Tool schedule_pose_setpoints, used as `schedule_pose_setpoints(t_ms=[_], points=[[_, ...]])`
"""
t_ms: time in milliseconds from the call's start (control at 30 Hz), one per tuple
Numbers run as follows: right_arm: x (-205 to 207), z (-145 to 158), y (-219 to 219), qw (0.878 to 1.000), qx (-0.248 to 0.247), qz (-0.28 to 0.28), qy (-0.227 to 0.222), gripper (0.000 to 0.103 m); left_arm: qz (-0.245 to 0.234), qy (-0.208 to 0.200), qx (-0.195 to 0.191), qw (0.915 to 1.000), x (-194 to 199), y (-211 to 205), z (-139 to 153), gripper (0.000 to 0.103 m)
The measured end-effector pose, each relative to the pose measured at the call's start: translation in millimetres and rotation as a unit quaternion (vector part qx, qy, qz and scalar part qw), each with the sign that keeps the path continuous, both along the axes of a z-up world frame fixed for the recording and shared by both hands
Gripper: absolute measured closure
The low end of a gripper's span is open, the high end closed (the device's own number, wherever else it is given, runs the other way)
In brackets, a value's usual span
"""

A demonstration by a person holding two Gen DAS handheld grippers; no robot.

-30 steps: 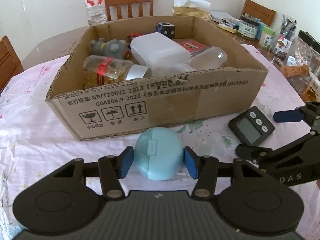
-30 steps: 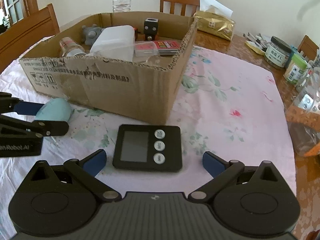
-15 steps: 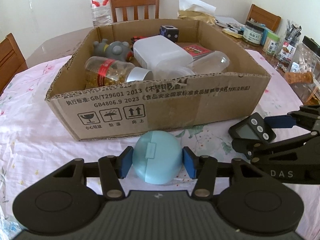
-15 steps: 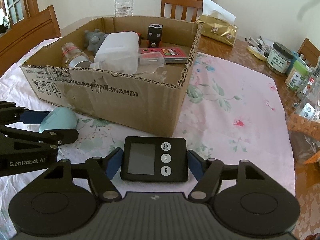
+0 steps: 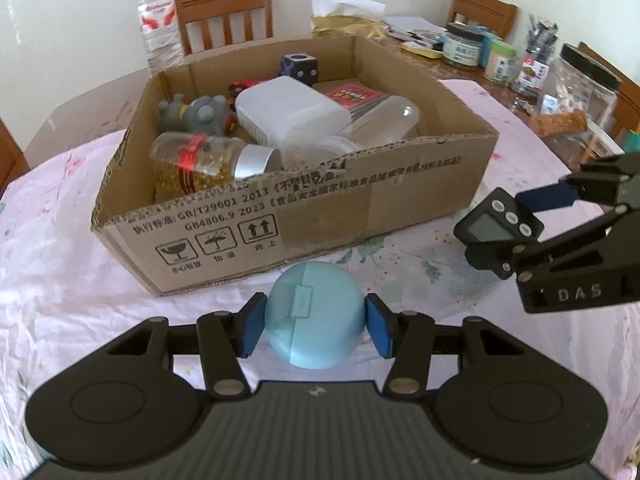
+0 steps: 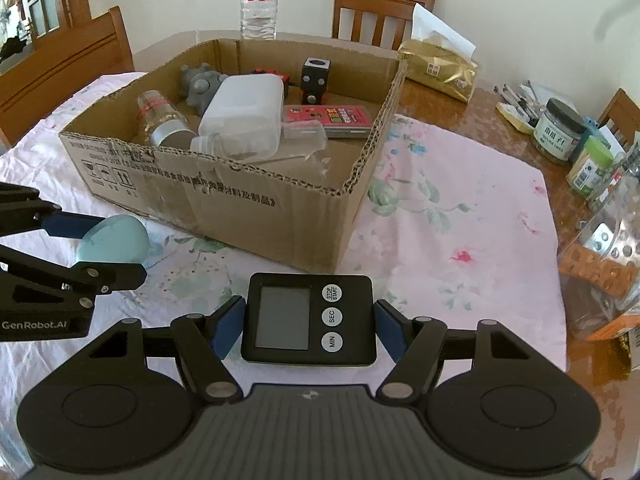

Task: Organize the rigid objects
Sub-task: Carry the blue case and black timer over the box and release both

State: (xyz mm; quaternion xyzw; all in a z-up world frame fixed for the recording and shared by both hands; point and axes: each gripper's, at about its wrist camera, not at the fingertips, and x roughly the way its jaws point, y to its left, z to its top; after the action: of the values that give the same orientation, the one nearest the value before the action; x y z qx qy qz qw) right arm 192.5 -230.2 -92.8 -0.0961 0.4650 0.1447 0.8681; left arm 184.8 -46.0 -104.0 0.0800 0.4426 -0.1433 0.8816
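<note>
Black timer (image 6: 310, 317) now being clamped and lifted off tabletop (image 6: 460, 240) by right tool (image 6: 310, 326); blue case (image 5: 315, 315) being held raised in left tool (image 5: 315, 326); both likely being carried toward cardboard box (image 5: 400, 200).

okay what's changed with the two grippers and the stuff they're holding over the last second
The right gripper closed on the timer, which lay between its open fingers a second ago, and has lifted it off the cloth. The left gripper kept its grip on the blue case and raised it a little. The box and its contents stayed put.
</note>
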Motion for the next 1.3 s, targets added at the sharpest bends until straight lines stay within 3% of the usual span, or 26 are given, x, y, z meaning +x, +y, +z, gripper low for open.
schedule_pose_setpoints(t_ms=[267,500,767,933,1300], points=[[-6.5,22.9,-2.8,1.0,-0.002,0.027,-0.011,0.029,-0.034,-0.004,0.0,0.9994,-4.3,4.9,18.6,0.051],[-7.7,60.7,-6.2,0.998,0.008,0.062,-0.028,0.029,-0.074,-0.002,-0.018,0.9971,-8.4,15.0,55.3,0.051],[14.3,86.8,3.2,0.995,0.019,0.084,-0.057,0.029,-0.062,-0.05,-0.013,0.9968,14.0,29.0,87.5,0.051],[30.9,89.0,11.1,0.994,0.026,0.091,-0.063,0.029,-0.035,-0.053,0.002,0.998,39.2,42.5,78.6,0.051],[46.3,87.2,22.1,0.994,0.03,0.092,-0.057,0.029,-0.001,0.013,0.002,0.9999,76.5,56.3,48.4,0.051]])
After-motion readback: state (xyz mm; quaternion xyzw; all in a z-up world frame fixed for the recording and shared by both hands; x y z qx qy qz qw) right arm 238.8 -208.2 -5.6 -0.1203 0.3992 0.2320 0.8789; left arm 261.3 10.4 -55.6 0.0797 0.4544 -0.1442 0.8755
